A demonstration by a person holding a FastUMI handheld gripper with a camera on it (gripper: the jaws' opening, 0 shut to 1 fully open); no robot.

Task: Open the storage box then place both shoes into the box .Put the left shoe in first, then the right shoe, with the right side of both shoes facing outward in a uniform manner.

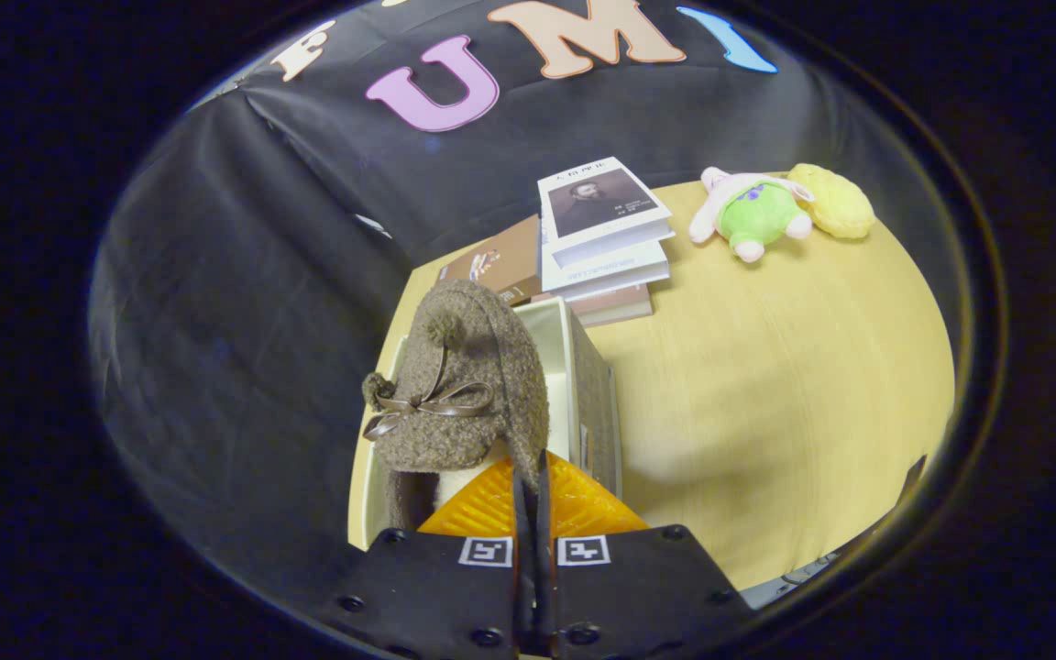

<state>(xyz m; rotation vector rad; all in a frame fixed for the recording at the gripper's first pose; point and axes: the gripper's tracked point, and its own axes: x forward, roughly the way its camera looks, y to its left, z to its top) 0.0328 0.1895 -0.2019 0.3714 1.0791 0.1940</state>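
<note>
Pinching claw (pixel 531 477), fuzzy brown shoe (pixel 464 385)

The tongs (pixel 533 477) point forward and slightly down — fingers pressed nearly together, pinching a thin edge of fabric between them.

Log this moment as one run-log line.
claw shut on brown shoe | shoe over open storage box | books, plush toy beyond

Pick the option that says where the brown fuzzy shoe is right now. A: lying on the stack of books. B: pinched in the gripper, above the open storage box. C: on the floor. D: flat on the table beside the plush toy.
B: the gripper is shut on the edge of the brown fuzzy shoe, which hangs over the open storage box.
</note>
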